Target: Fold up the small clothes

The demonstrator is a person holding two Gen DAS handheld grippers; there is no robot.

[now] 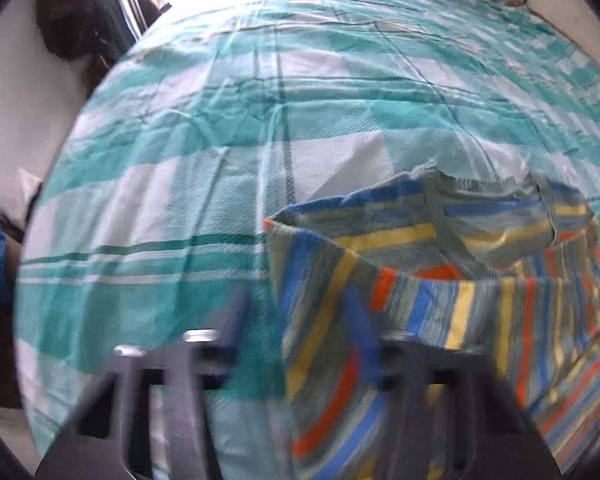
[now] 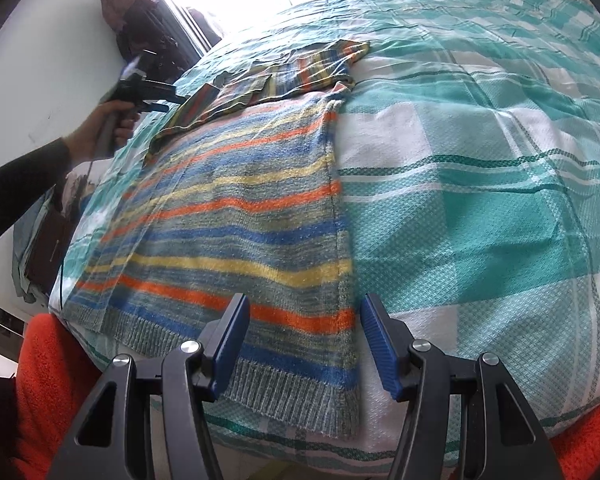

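Sweater (image 2: 236,216): striped, flat on bed (image 2: 480,208), sleeve folded at 11 o'clock.
Left hand-held gripper (image 1: 300,320): blurred, grip cannot be told.
Right hand-held gripper (image 2: 304,344): wide, holding nothing, over hem.

The left wrist view looks steeply down along its own blurred jaws, close over a sleeve of the striped knit sweater in blue, orange and yellow (image 1: 440,280), facing across the bed with the teal-and-white checked cover (image 1: 200,140) toward a bright window. The right wrist view sits at the bed's near edge above the sweater's ribbed hem, facing the same window. Both share the sweater, the cover and the window; the right view also shows the left gripper (image 2: 168,98) at the bed's left edge.
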